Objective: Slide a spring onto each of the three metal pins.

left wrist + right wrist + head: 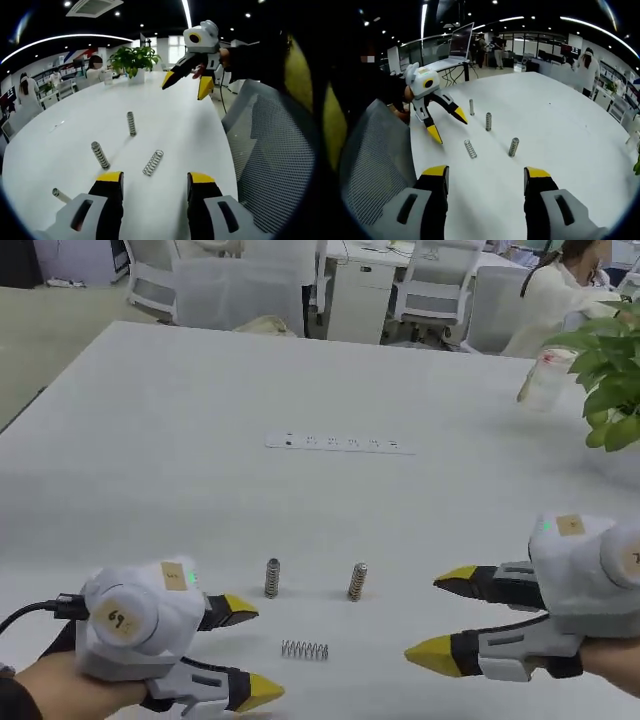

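Two springs stand upright on pins on the white table (150, 470): one spring (272, 578) and, to its right, another (357, 581) that leans slightly. A loose spring (304, 649) (153, 162) (470, 148) lies flat in front of them. A bare metal pin (61, 195) (471, 106) stands beside my left gripper. My left gripper (250, 650) (155, 180) is open and empty, just left of the loose spring. My right gripper (440, 615) (486, 174) is open and empty, further off to the spring's right.
A white power strip (340, 443) lies mid-table. A potted plant (610, 380) and a pale bottle (545, 380) stand at the far right. Office chairs (430, 285) and a seated person are beyond the far edge. A mesh chair (270, 165) sits by the near edge.
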`<action>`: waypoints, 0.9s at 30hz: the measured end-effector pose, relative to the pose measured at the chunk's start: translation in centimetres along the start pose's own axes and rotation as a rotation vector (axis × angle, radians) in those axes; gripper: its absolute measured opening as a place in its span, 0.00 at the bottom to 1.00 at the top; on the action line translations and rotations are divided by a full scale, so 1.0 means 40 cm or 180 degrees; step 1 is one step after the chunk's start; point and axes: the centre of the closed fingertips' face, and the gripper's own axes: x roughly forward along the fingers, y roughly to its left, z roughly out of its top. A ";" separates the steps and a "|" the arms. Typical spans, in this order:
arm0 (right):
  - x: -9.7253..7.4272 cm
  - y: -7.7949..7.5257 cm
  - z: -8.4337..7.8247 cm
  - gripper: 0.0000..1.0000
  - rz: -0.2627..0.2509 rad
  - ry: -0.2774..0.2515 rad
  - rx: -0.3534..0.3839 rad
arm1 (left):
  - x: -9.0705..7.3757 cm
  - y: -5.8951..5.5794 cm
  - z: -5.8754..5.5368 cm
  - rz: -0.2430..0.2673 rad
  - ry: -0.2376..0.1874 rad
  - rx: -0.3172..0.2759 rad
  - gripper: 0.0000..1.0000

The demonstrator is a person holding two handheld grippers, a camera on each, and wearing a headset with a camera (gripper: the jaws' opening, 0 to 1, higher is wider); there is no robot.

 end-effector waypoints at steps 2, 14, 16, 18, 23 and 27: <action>-0.003 0.007 -0.004 0.67 0.0014 -0.0040 0.0043 | 0.005 0.001 -0.001 -0.0009 -0.0007 -0.0015 0.45; -0.014 0.029 -0.026 0.94 0.0016 -0.0261 0.0309 | 0.038 -0.003 -0.010 -0.0097 0.0005 0.0021 0.37; -0.015 0.032 -0.023 0.99 -0.0004 -0.0327 0.0327 | 0.044 -0.004 -0.009 -0.0115 -0.0006 0.0022 0.36; -0.018 0.035 -0.027 1.00 -0.0005 -0.0348 0.0341 | 0.050 -0.005 -0.010 -0.0131 -0.0007 0.0032 0.35; -0.023 0.040 -0.014 1.00 -0.0021 -0.0498 0.0334 | 0.061 -0.002 -0.016 -0.0165 -0.0003 0.0033 0.33; -0.018 0.041 -0.016 1.00 -0.0027 -0.0508 0.0374 | 0.071 -0.002 -0.017 -0.0193 -0.0008 0.0043 0.31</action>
